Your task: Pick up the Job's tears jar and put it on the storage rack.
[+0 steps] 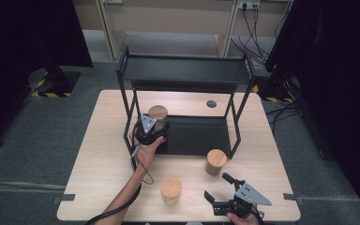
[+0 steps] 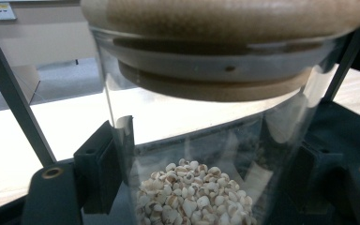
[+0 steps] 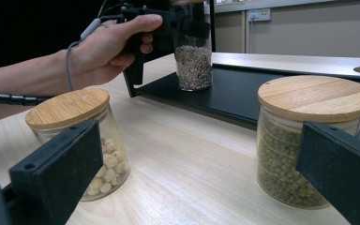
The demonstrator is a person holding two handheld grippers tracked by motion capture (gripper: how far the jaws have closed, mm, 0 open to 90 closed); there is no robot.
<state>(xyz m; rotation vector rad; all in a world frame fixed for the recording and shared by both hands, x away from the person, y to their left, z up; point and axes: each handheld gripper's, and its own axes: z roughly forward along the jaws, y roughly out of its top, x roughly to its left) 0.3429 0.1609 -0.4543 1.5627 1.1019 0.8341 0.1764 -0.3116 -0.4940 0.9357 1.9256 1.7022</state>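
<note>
My left gripper [image 1: 151,127] is clamped on the tall grain jar [image 2: 201,140], standing it on the rack's lower shelf [image 1: 197,136]. My right gripper [image 1: 222,192] waits with jaws spread.

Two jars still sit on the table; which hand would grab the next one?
The right, probably. Its claw is open and empty between the glass jar of green beans and the jar of pale seeds. The left claw grips a jar on the black shelf.
</note>
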